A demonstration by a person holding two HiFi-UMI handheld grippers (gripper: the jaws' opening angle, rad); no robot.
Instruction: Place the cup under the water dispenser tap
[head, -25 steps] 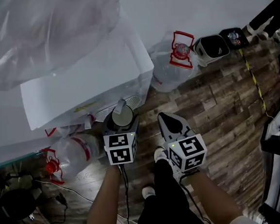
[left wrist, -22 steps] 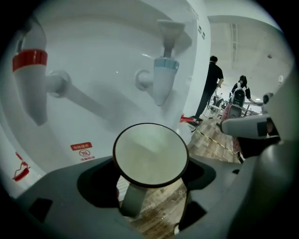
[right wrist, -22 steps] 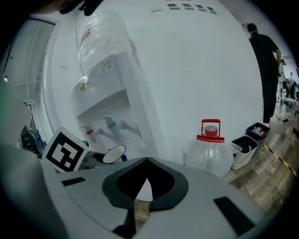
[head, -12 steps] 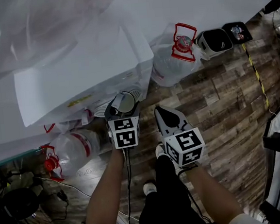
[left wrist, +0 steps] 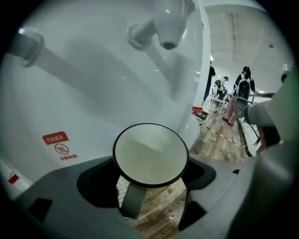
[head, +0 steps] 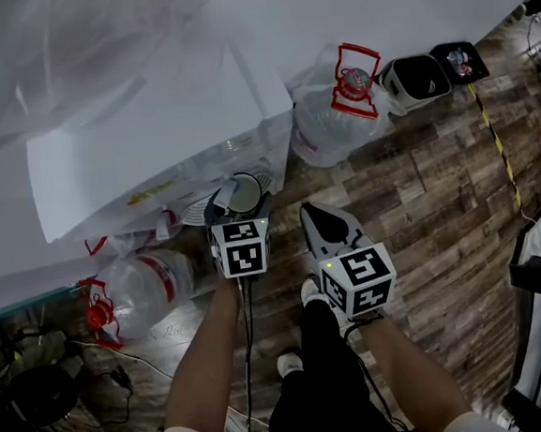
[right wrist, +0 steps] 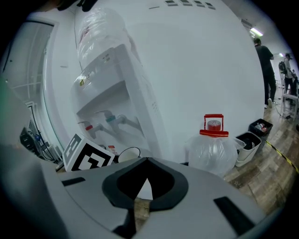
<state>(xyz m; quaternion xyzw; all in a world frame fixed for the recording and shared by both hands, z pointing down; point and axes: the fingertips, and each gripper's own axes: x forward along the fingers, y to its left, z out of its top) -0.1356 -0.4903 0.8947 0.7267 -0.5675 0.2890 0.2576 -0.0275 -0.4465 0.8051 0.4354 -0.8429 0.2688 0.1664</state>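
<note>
My left gripper (head: 239, 204) is shut on a cup (head: 242, 193) with a white inside, a dark rim and a handle. It holds the cup at the front of the white water dispenser (head: 151, 145), over the drip tray. In the left gripper view the cup (left wrist: 150, 156) sits upright between the jaws, below and slightly left of a white tap (left wrist: 166, 23). My right gripper (head: 314, 218) hangs shut and empty to the right, over the wooden floor. From the right gripper view I see the dispenser's red tap (right wrist: 88, 127), teal tap (right wrist: 112, 119) and the cup (right wrist: 128, 154).
A big water bottle with a red handle (head: 337, 110) stands right of the dispenser, and another (head: 141, 292) lies at its left. Two small bins (head: 414, 77) sit by the wall. Black-yellow tape (head: 495, 144) runs along the floor. People (left wrist: 243, 88) stand far off.
My left gripper has carried the cup forward, closer in under the dispenser's front. The right gripper has barely shifted.
</note>
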